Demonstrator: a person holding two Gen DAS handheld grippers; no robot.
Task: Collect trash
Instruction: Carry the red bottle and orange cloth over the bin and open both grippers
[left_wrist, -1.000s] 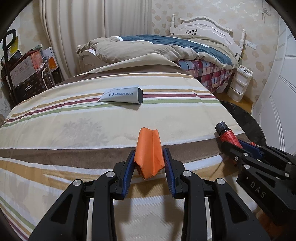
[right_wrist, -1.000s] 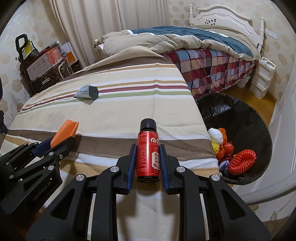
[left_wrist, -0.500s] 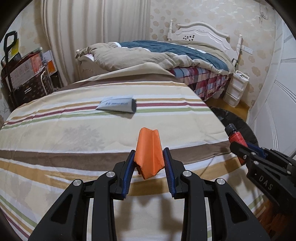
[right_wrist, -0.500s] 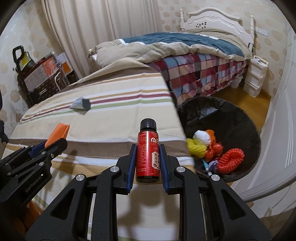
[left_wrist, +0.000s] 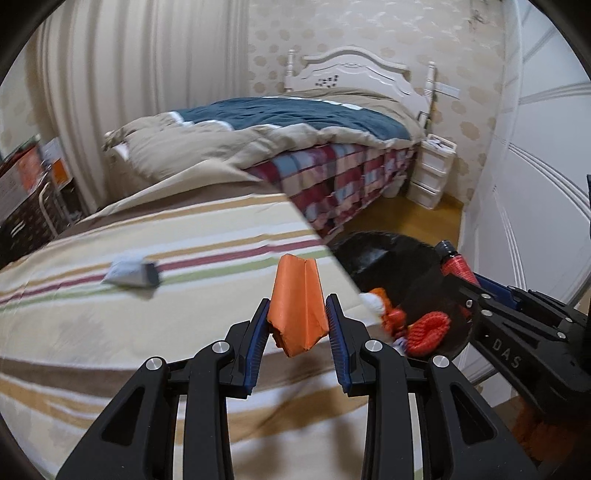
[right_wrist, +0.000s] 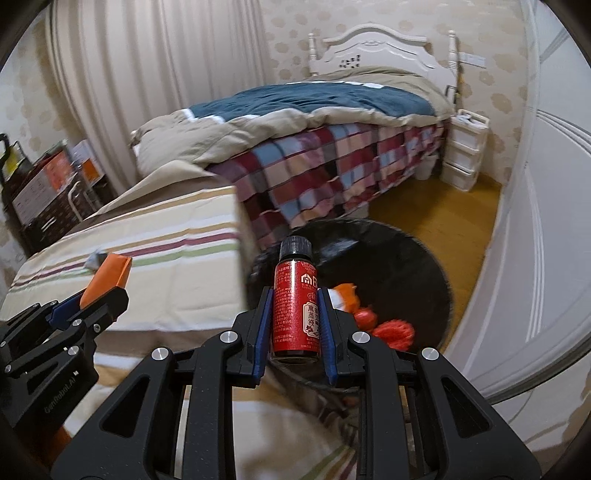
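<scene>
While the left gripper clamps its jaws on a folded orange paper above the striped bed, the right gripper pinches a red bottle upright over the black trash bin, red and orange scraps inside. A grey wrapper lies on the bed.

**Striped bed and floor**

The striped bedspread carries one small grey packet, lying across its coloured stripes. Beside the bed, on the wooden floor, stands a black bin with red and orange scraps inside.
</scene>
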